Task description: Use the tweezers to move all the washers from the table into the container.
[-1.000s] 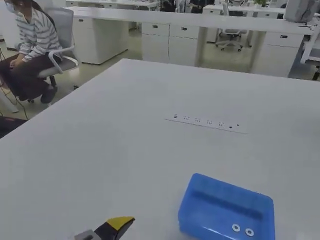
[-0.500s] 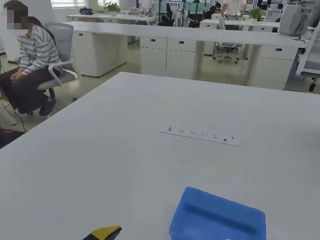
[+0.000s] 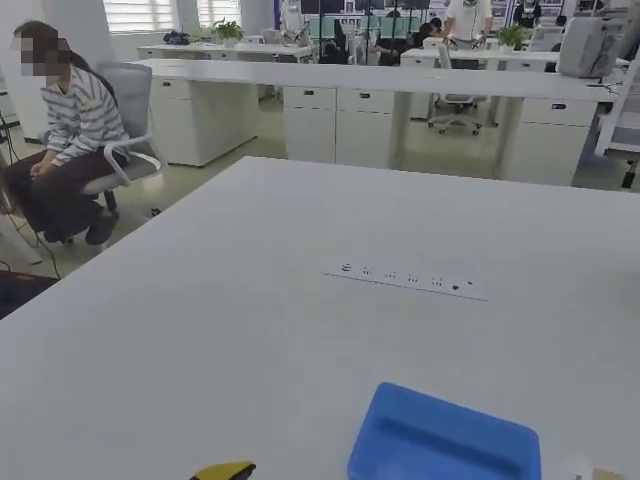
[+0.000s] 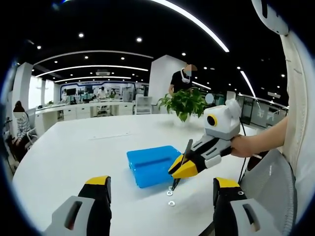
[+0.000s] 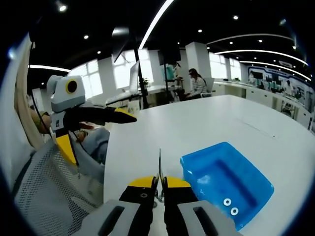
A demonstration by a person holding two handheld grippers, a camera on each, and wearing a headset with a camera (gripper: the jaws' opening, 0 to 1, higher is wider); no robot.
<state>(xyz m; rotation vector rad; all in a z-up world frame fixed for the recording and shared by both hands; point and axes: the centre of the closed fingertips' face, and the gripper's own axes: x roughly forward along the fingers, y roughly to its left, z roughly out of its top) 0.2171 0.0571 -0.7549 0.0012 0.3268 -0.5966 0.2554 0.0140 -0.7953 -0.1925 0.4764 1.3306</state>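
The blue container (image 3: 445,440) lies on the white table (image 3: 250,300) at the near edge; a gripper's yellow tip (image 3: 225,470) pokes in to its left. In the left gripper view my left gripper (image 4: 161,183) is open, facing the container (image 4: 150,164). Two washers (image 4: 170,193) lie on the table just in front of it, under the tweezers (image 4: 183,164). My right gripper (image 5: 158,183) is shut on the thin tweezers (image 5: 159,167), which point forward beside the container (image 5: 231,177). Two washers (image 5: 227,202) rest inside it.
A flush power strip (image 3: 410,280) runs across the table beyond the container. A person sits on a chair (image 3: 70,130) at the far left. Desks and cabinets (image 3: 350,110) stand behind the table. A potted plant (image 4: 184,103) is at the table's far end.
The head camera has tilted up, so the container and the yellow tip sit lower in the picture and the container's washers have left the frame. The things themselves look unmoved.
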